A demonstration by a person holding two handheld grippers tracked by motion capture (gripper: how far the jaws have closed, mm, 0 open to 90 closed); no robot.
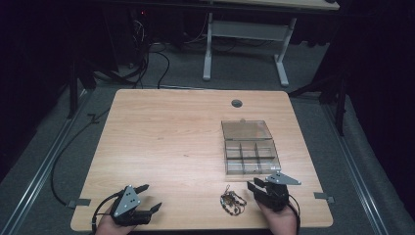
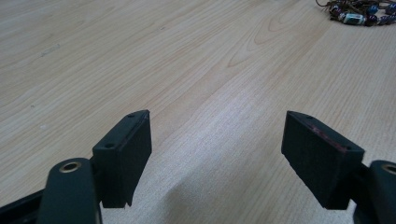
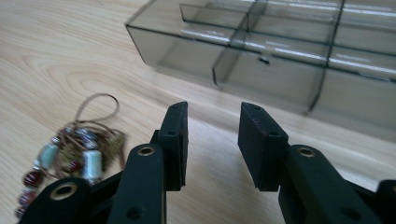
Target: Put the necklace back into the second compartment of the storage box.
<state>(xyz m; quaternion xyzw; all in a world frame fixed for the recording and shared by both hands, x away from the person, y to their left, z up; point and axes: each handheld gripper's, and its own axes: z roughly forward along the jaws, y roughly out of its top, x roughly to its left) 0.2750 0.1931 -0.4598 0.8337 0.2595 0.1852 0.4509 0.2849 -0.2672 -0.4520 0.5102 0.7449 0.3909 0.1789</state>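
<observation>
Left gripper (image 1: 148, 199) sits at the near left corner of the table (image 1: 161, 132), jaws spread wide with nothing between them, just bare wood under it. In its own view the pads (image 2: 126, 156) are blocky matte black, and the bracelet (image 2: 357, 11) shows far off at the top right edge, well apart from it.

Moving right, the bracelet (image 1: 232, 199) lies near the front edge, just beside the right gripper (image 1: 256, 185) on its left side, not touching. It's a loose tangle: brown cord with a loop, pale green tube beads, dark red round ones, some metal bits (image 3: 77, 156).

Right gripper is released too, jaws partly apart with only tabletop in the gap (image 3: 212, 140). It points at the box (image 1: 250, 148), which sits just beyond it. The box is smoky clear plastic, rectangular, split into small compartments by thin walls (image 3: 280, 51), its flat lid open and lying on the far side.

Table is light wood grain with rounded corners, a round grommet (image 1: 237, 103) near its far edge.
</observation>
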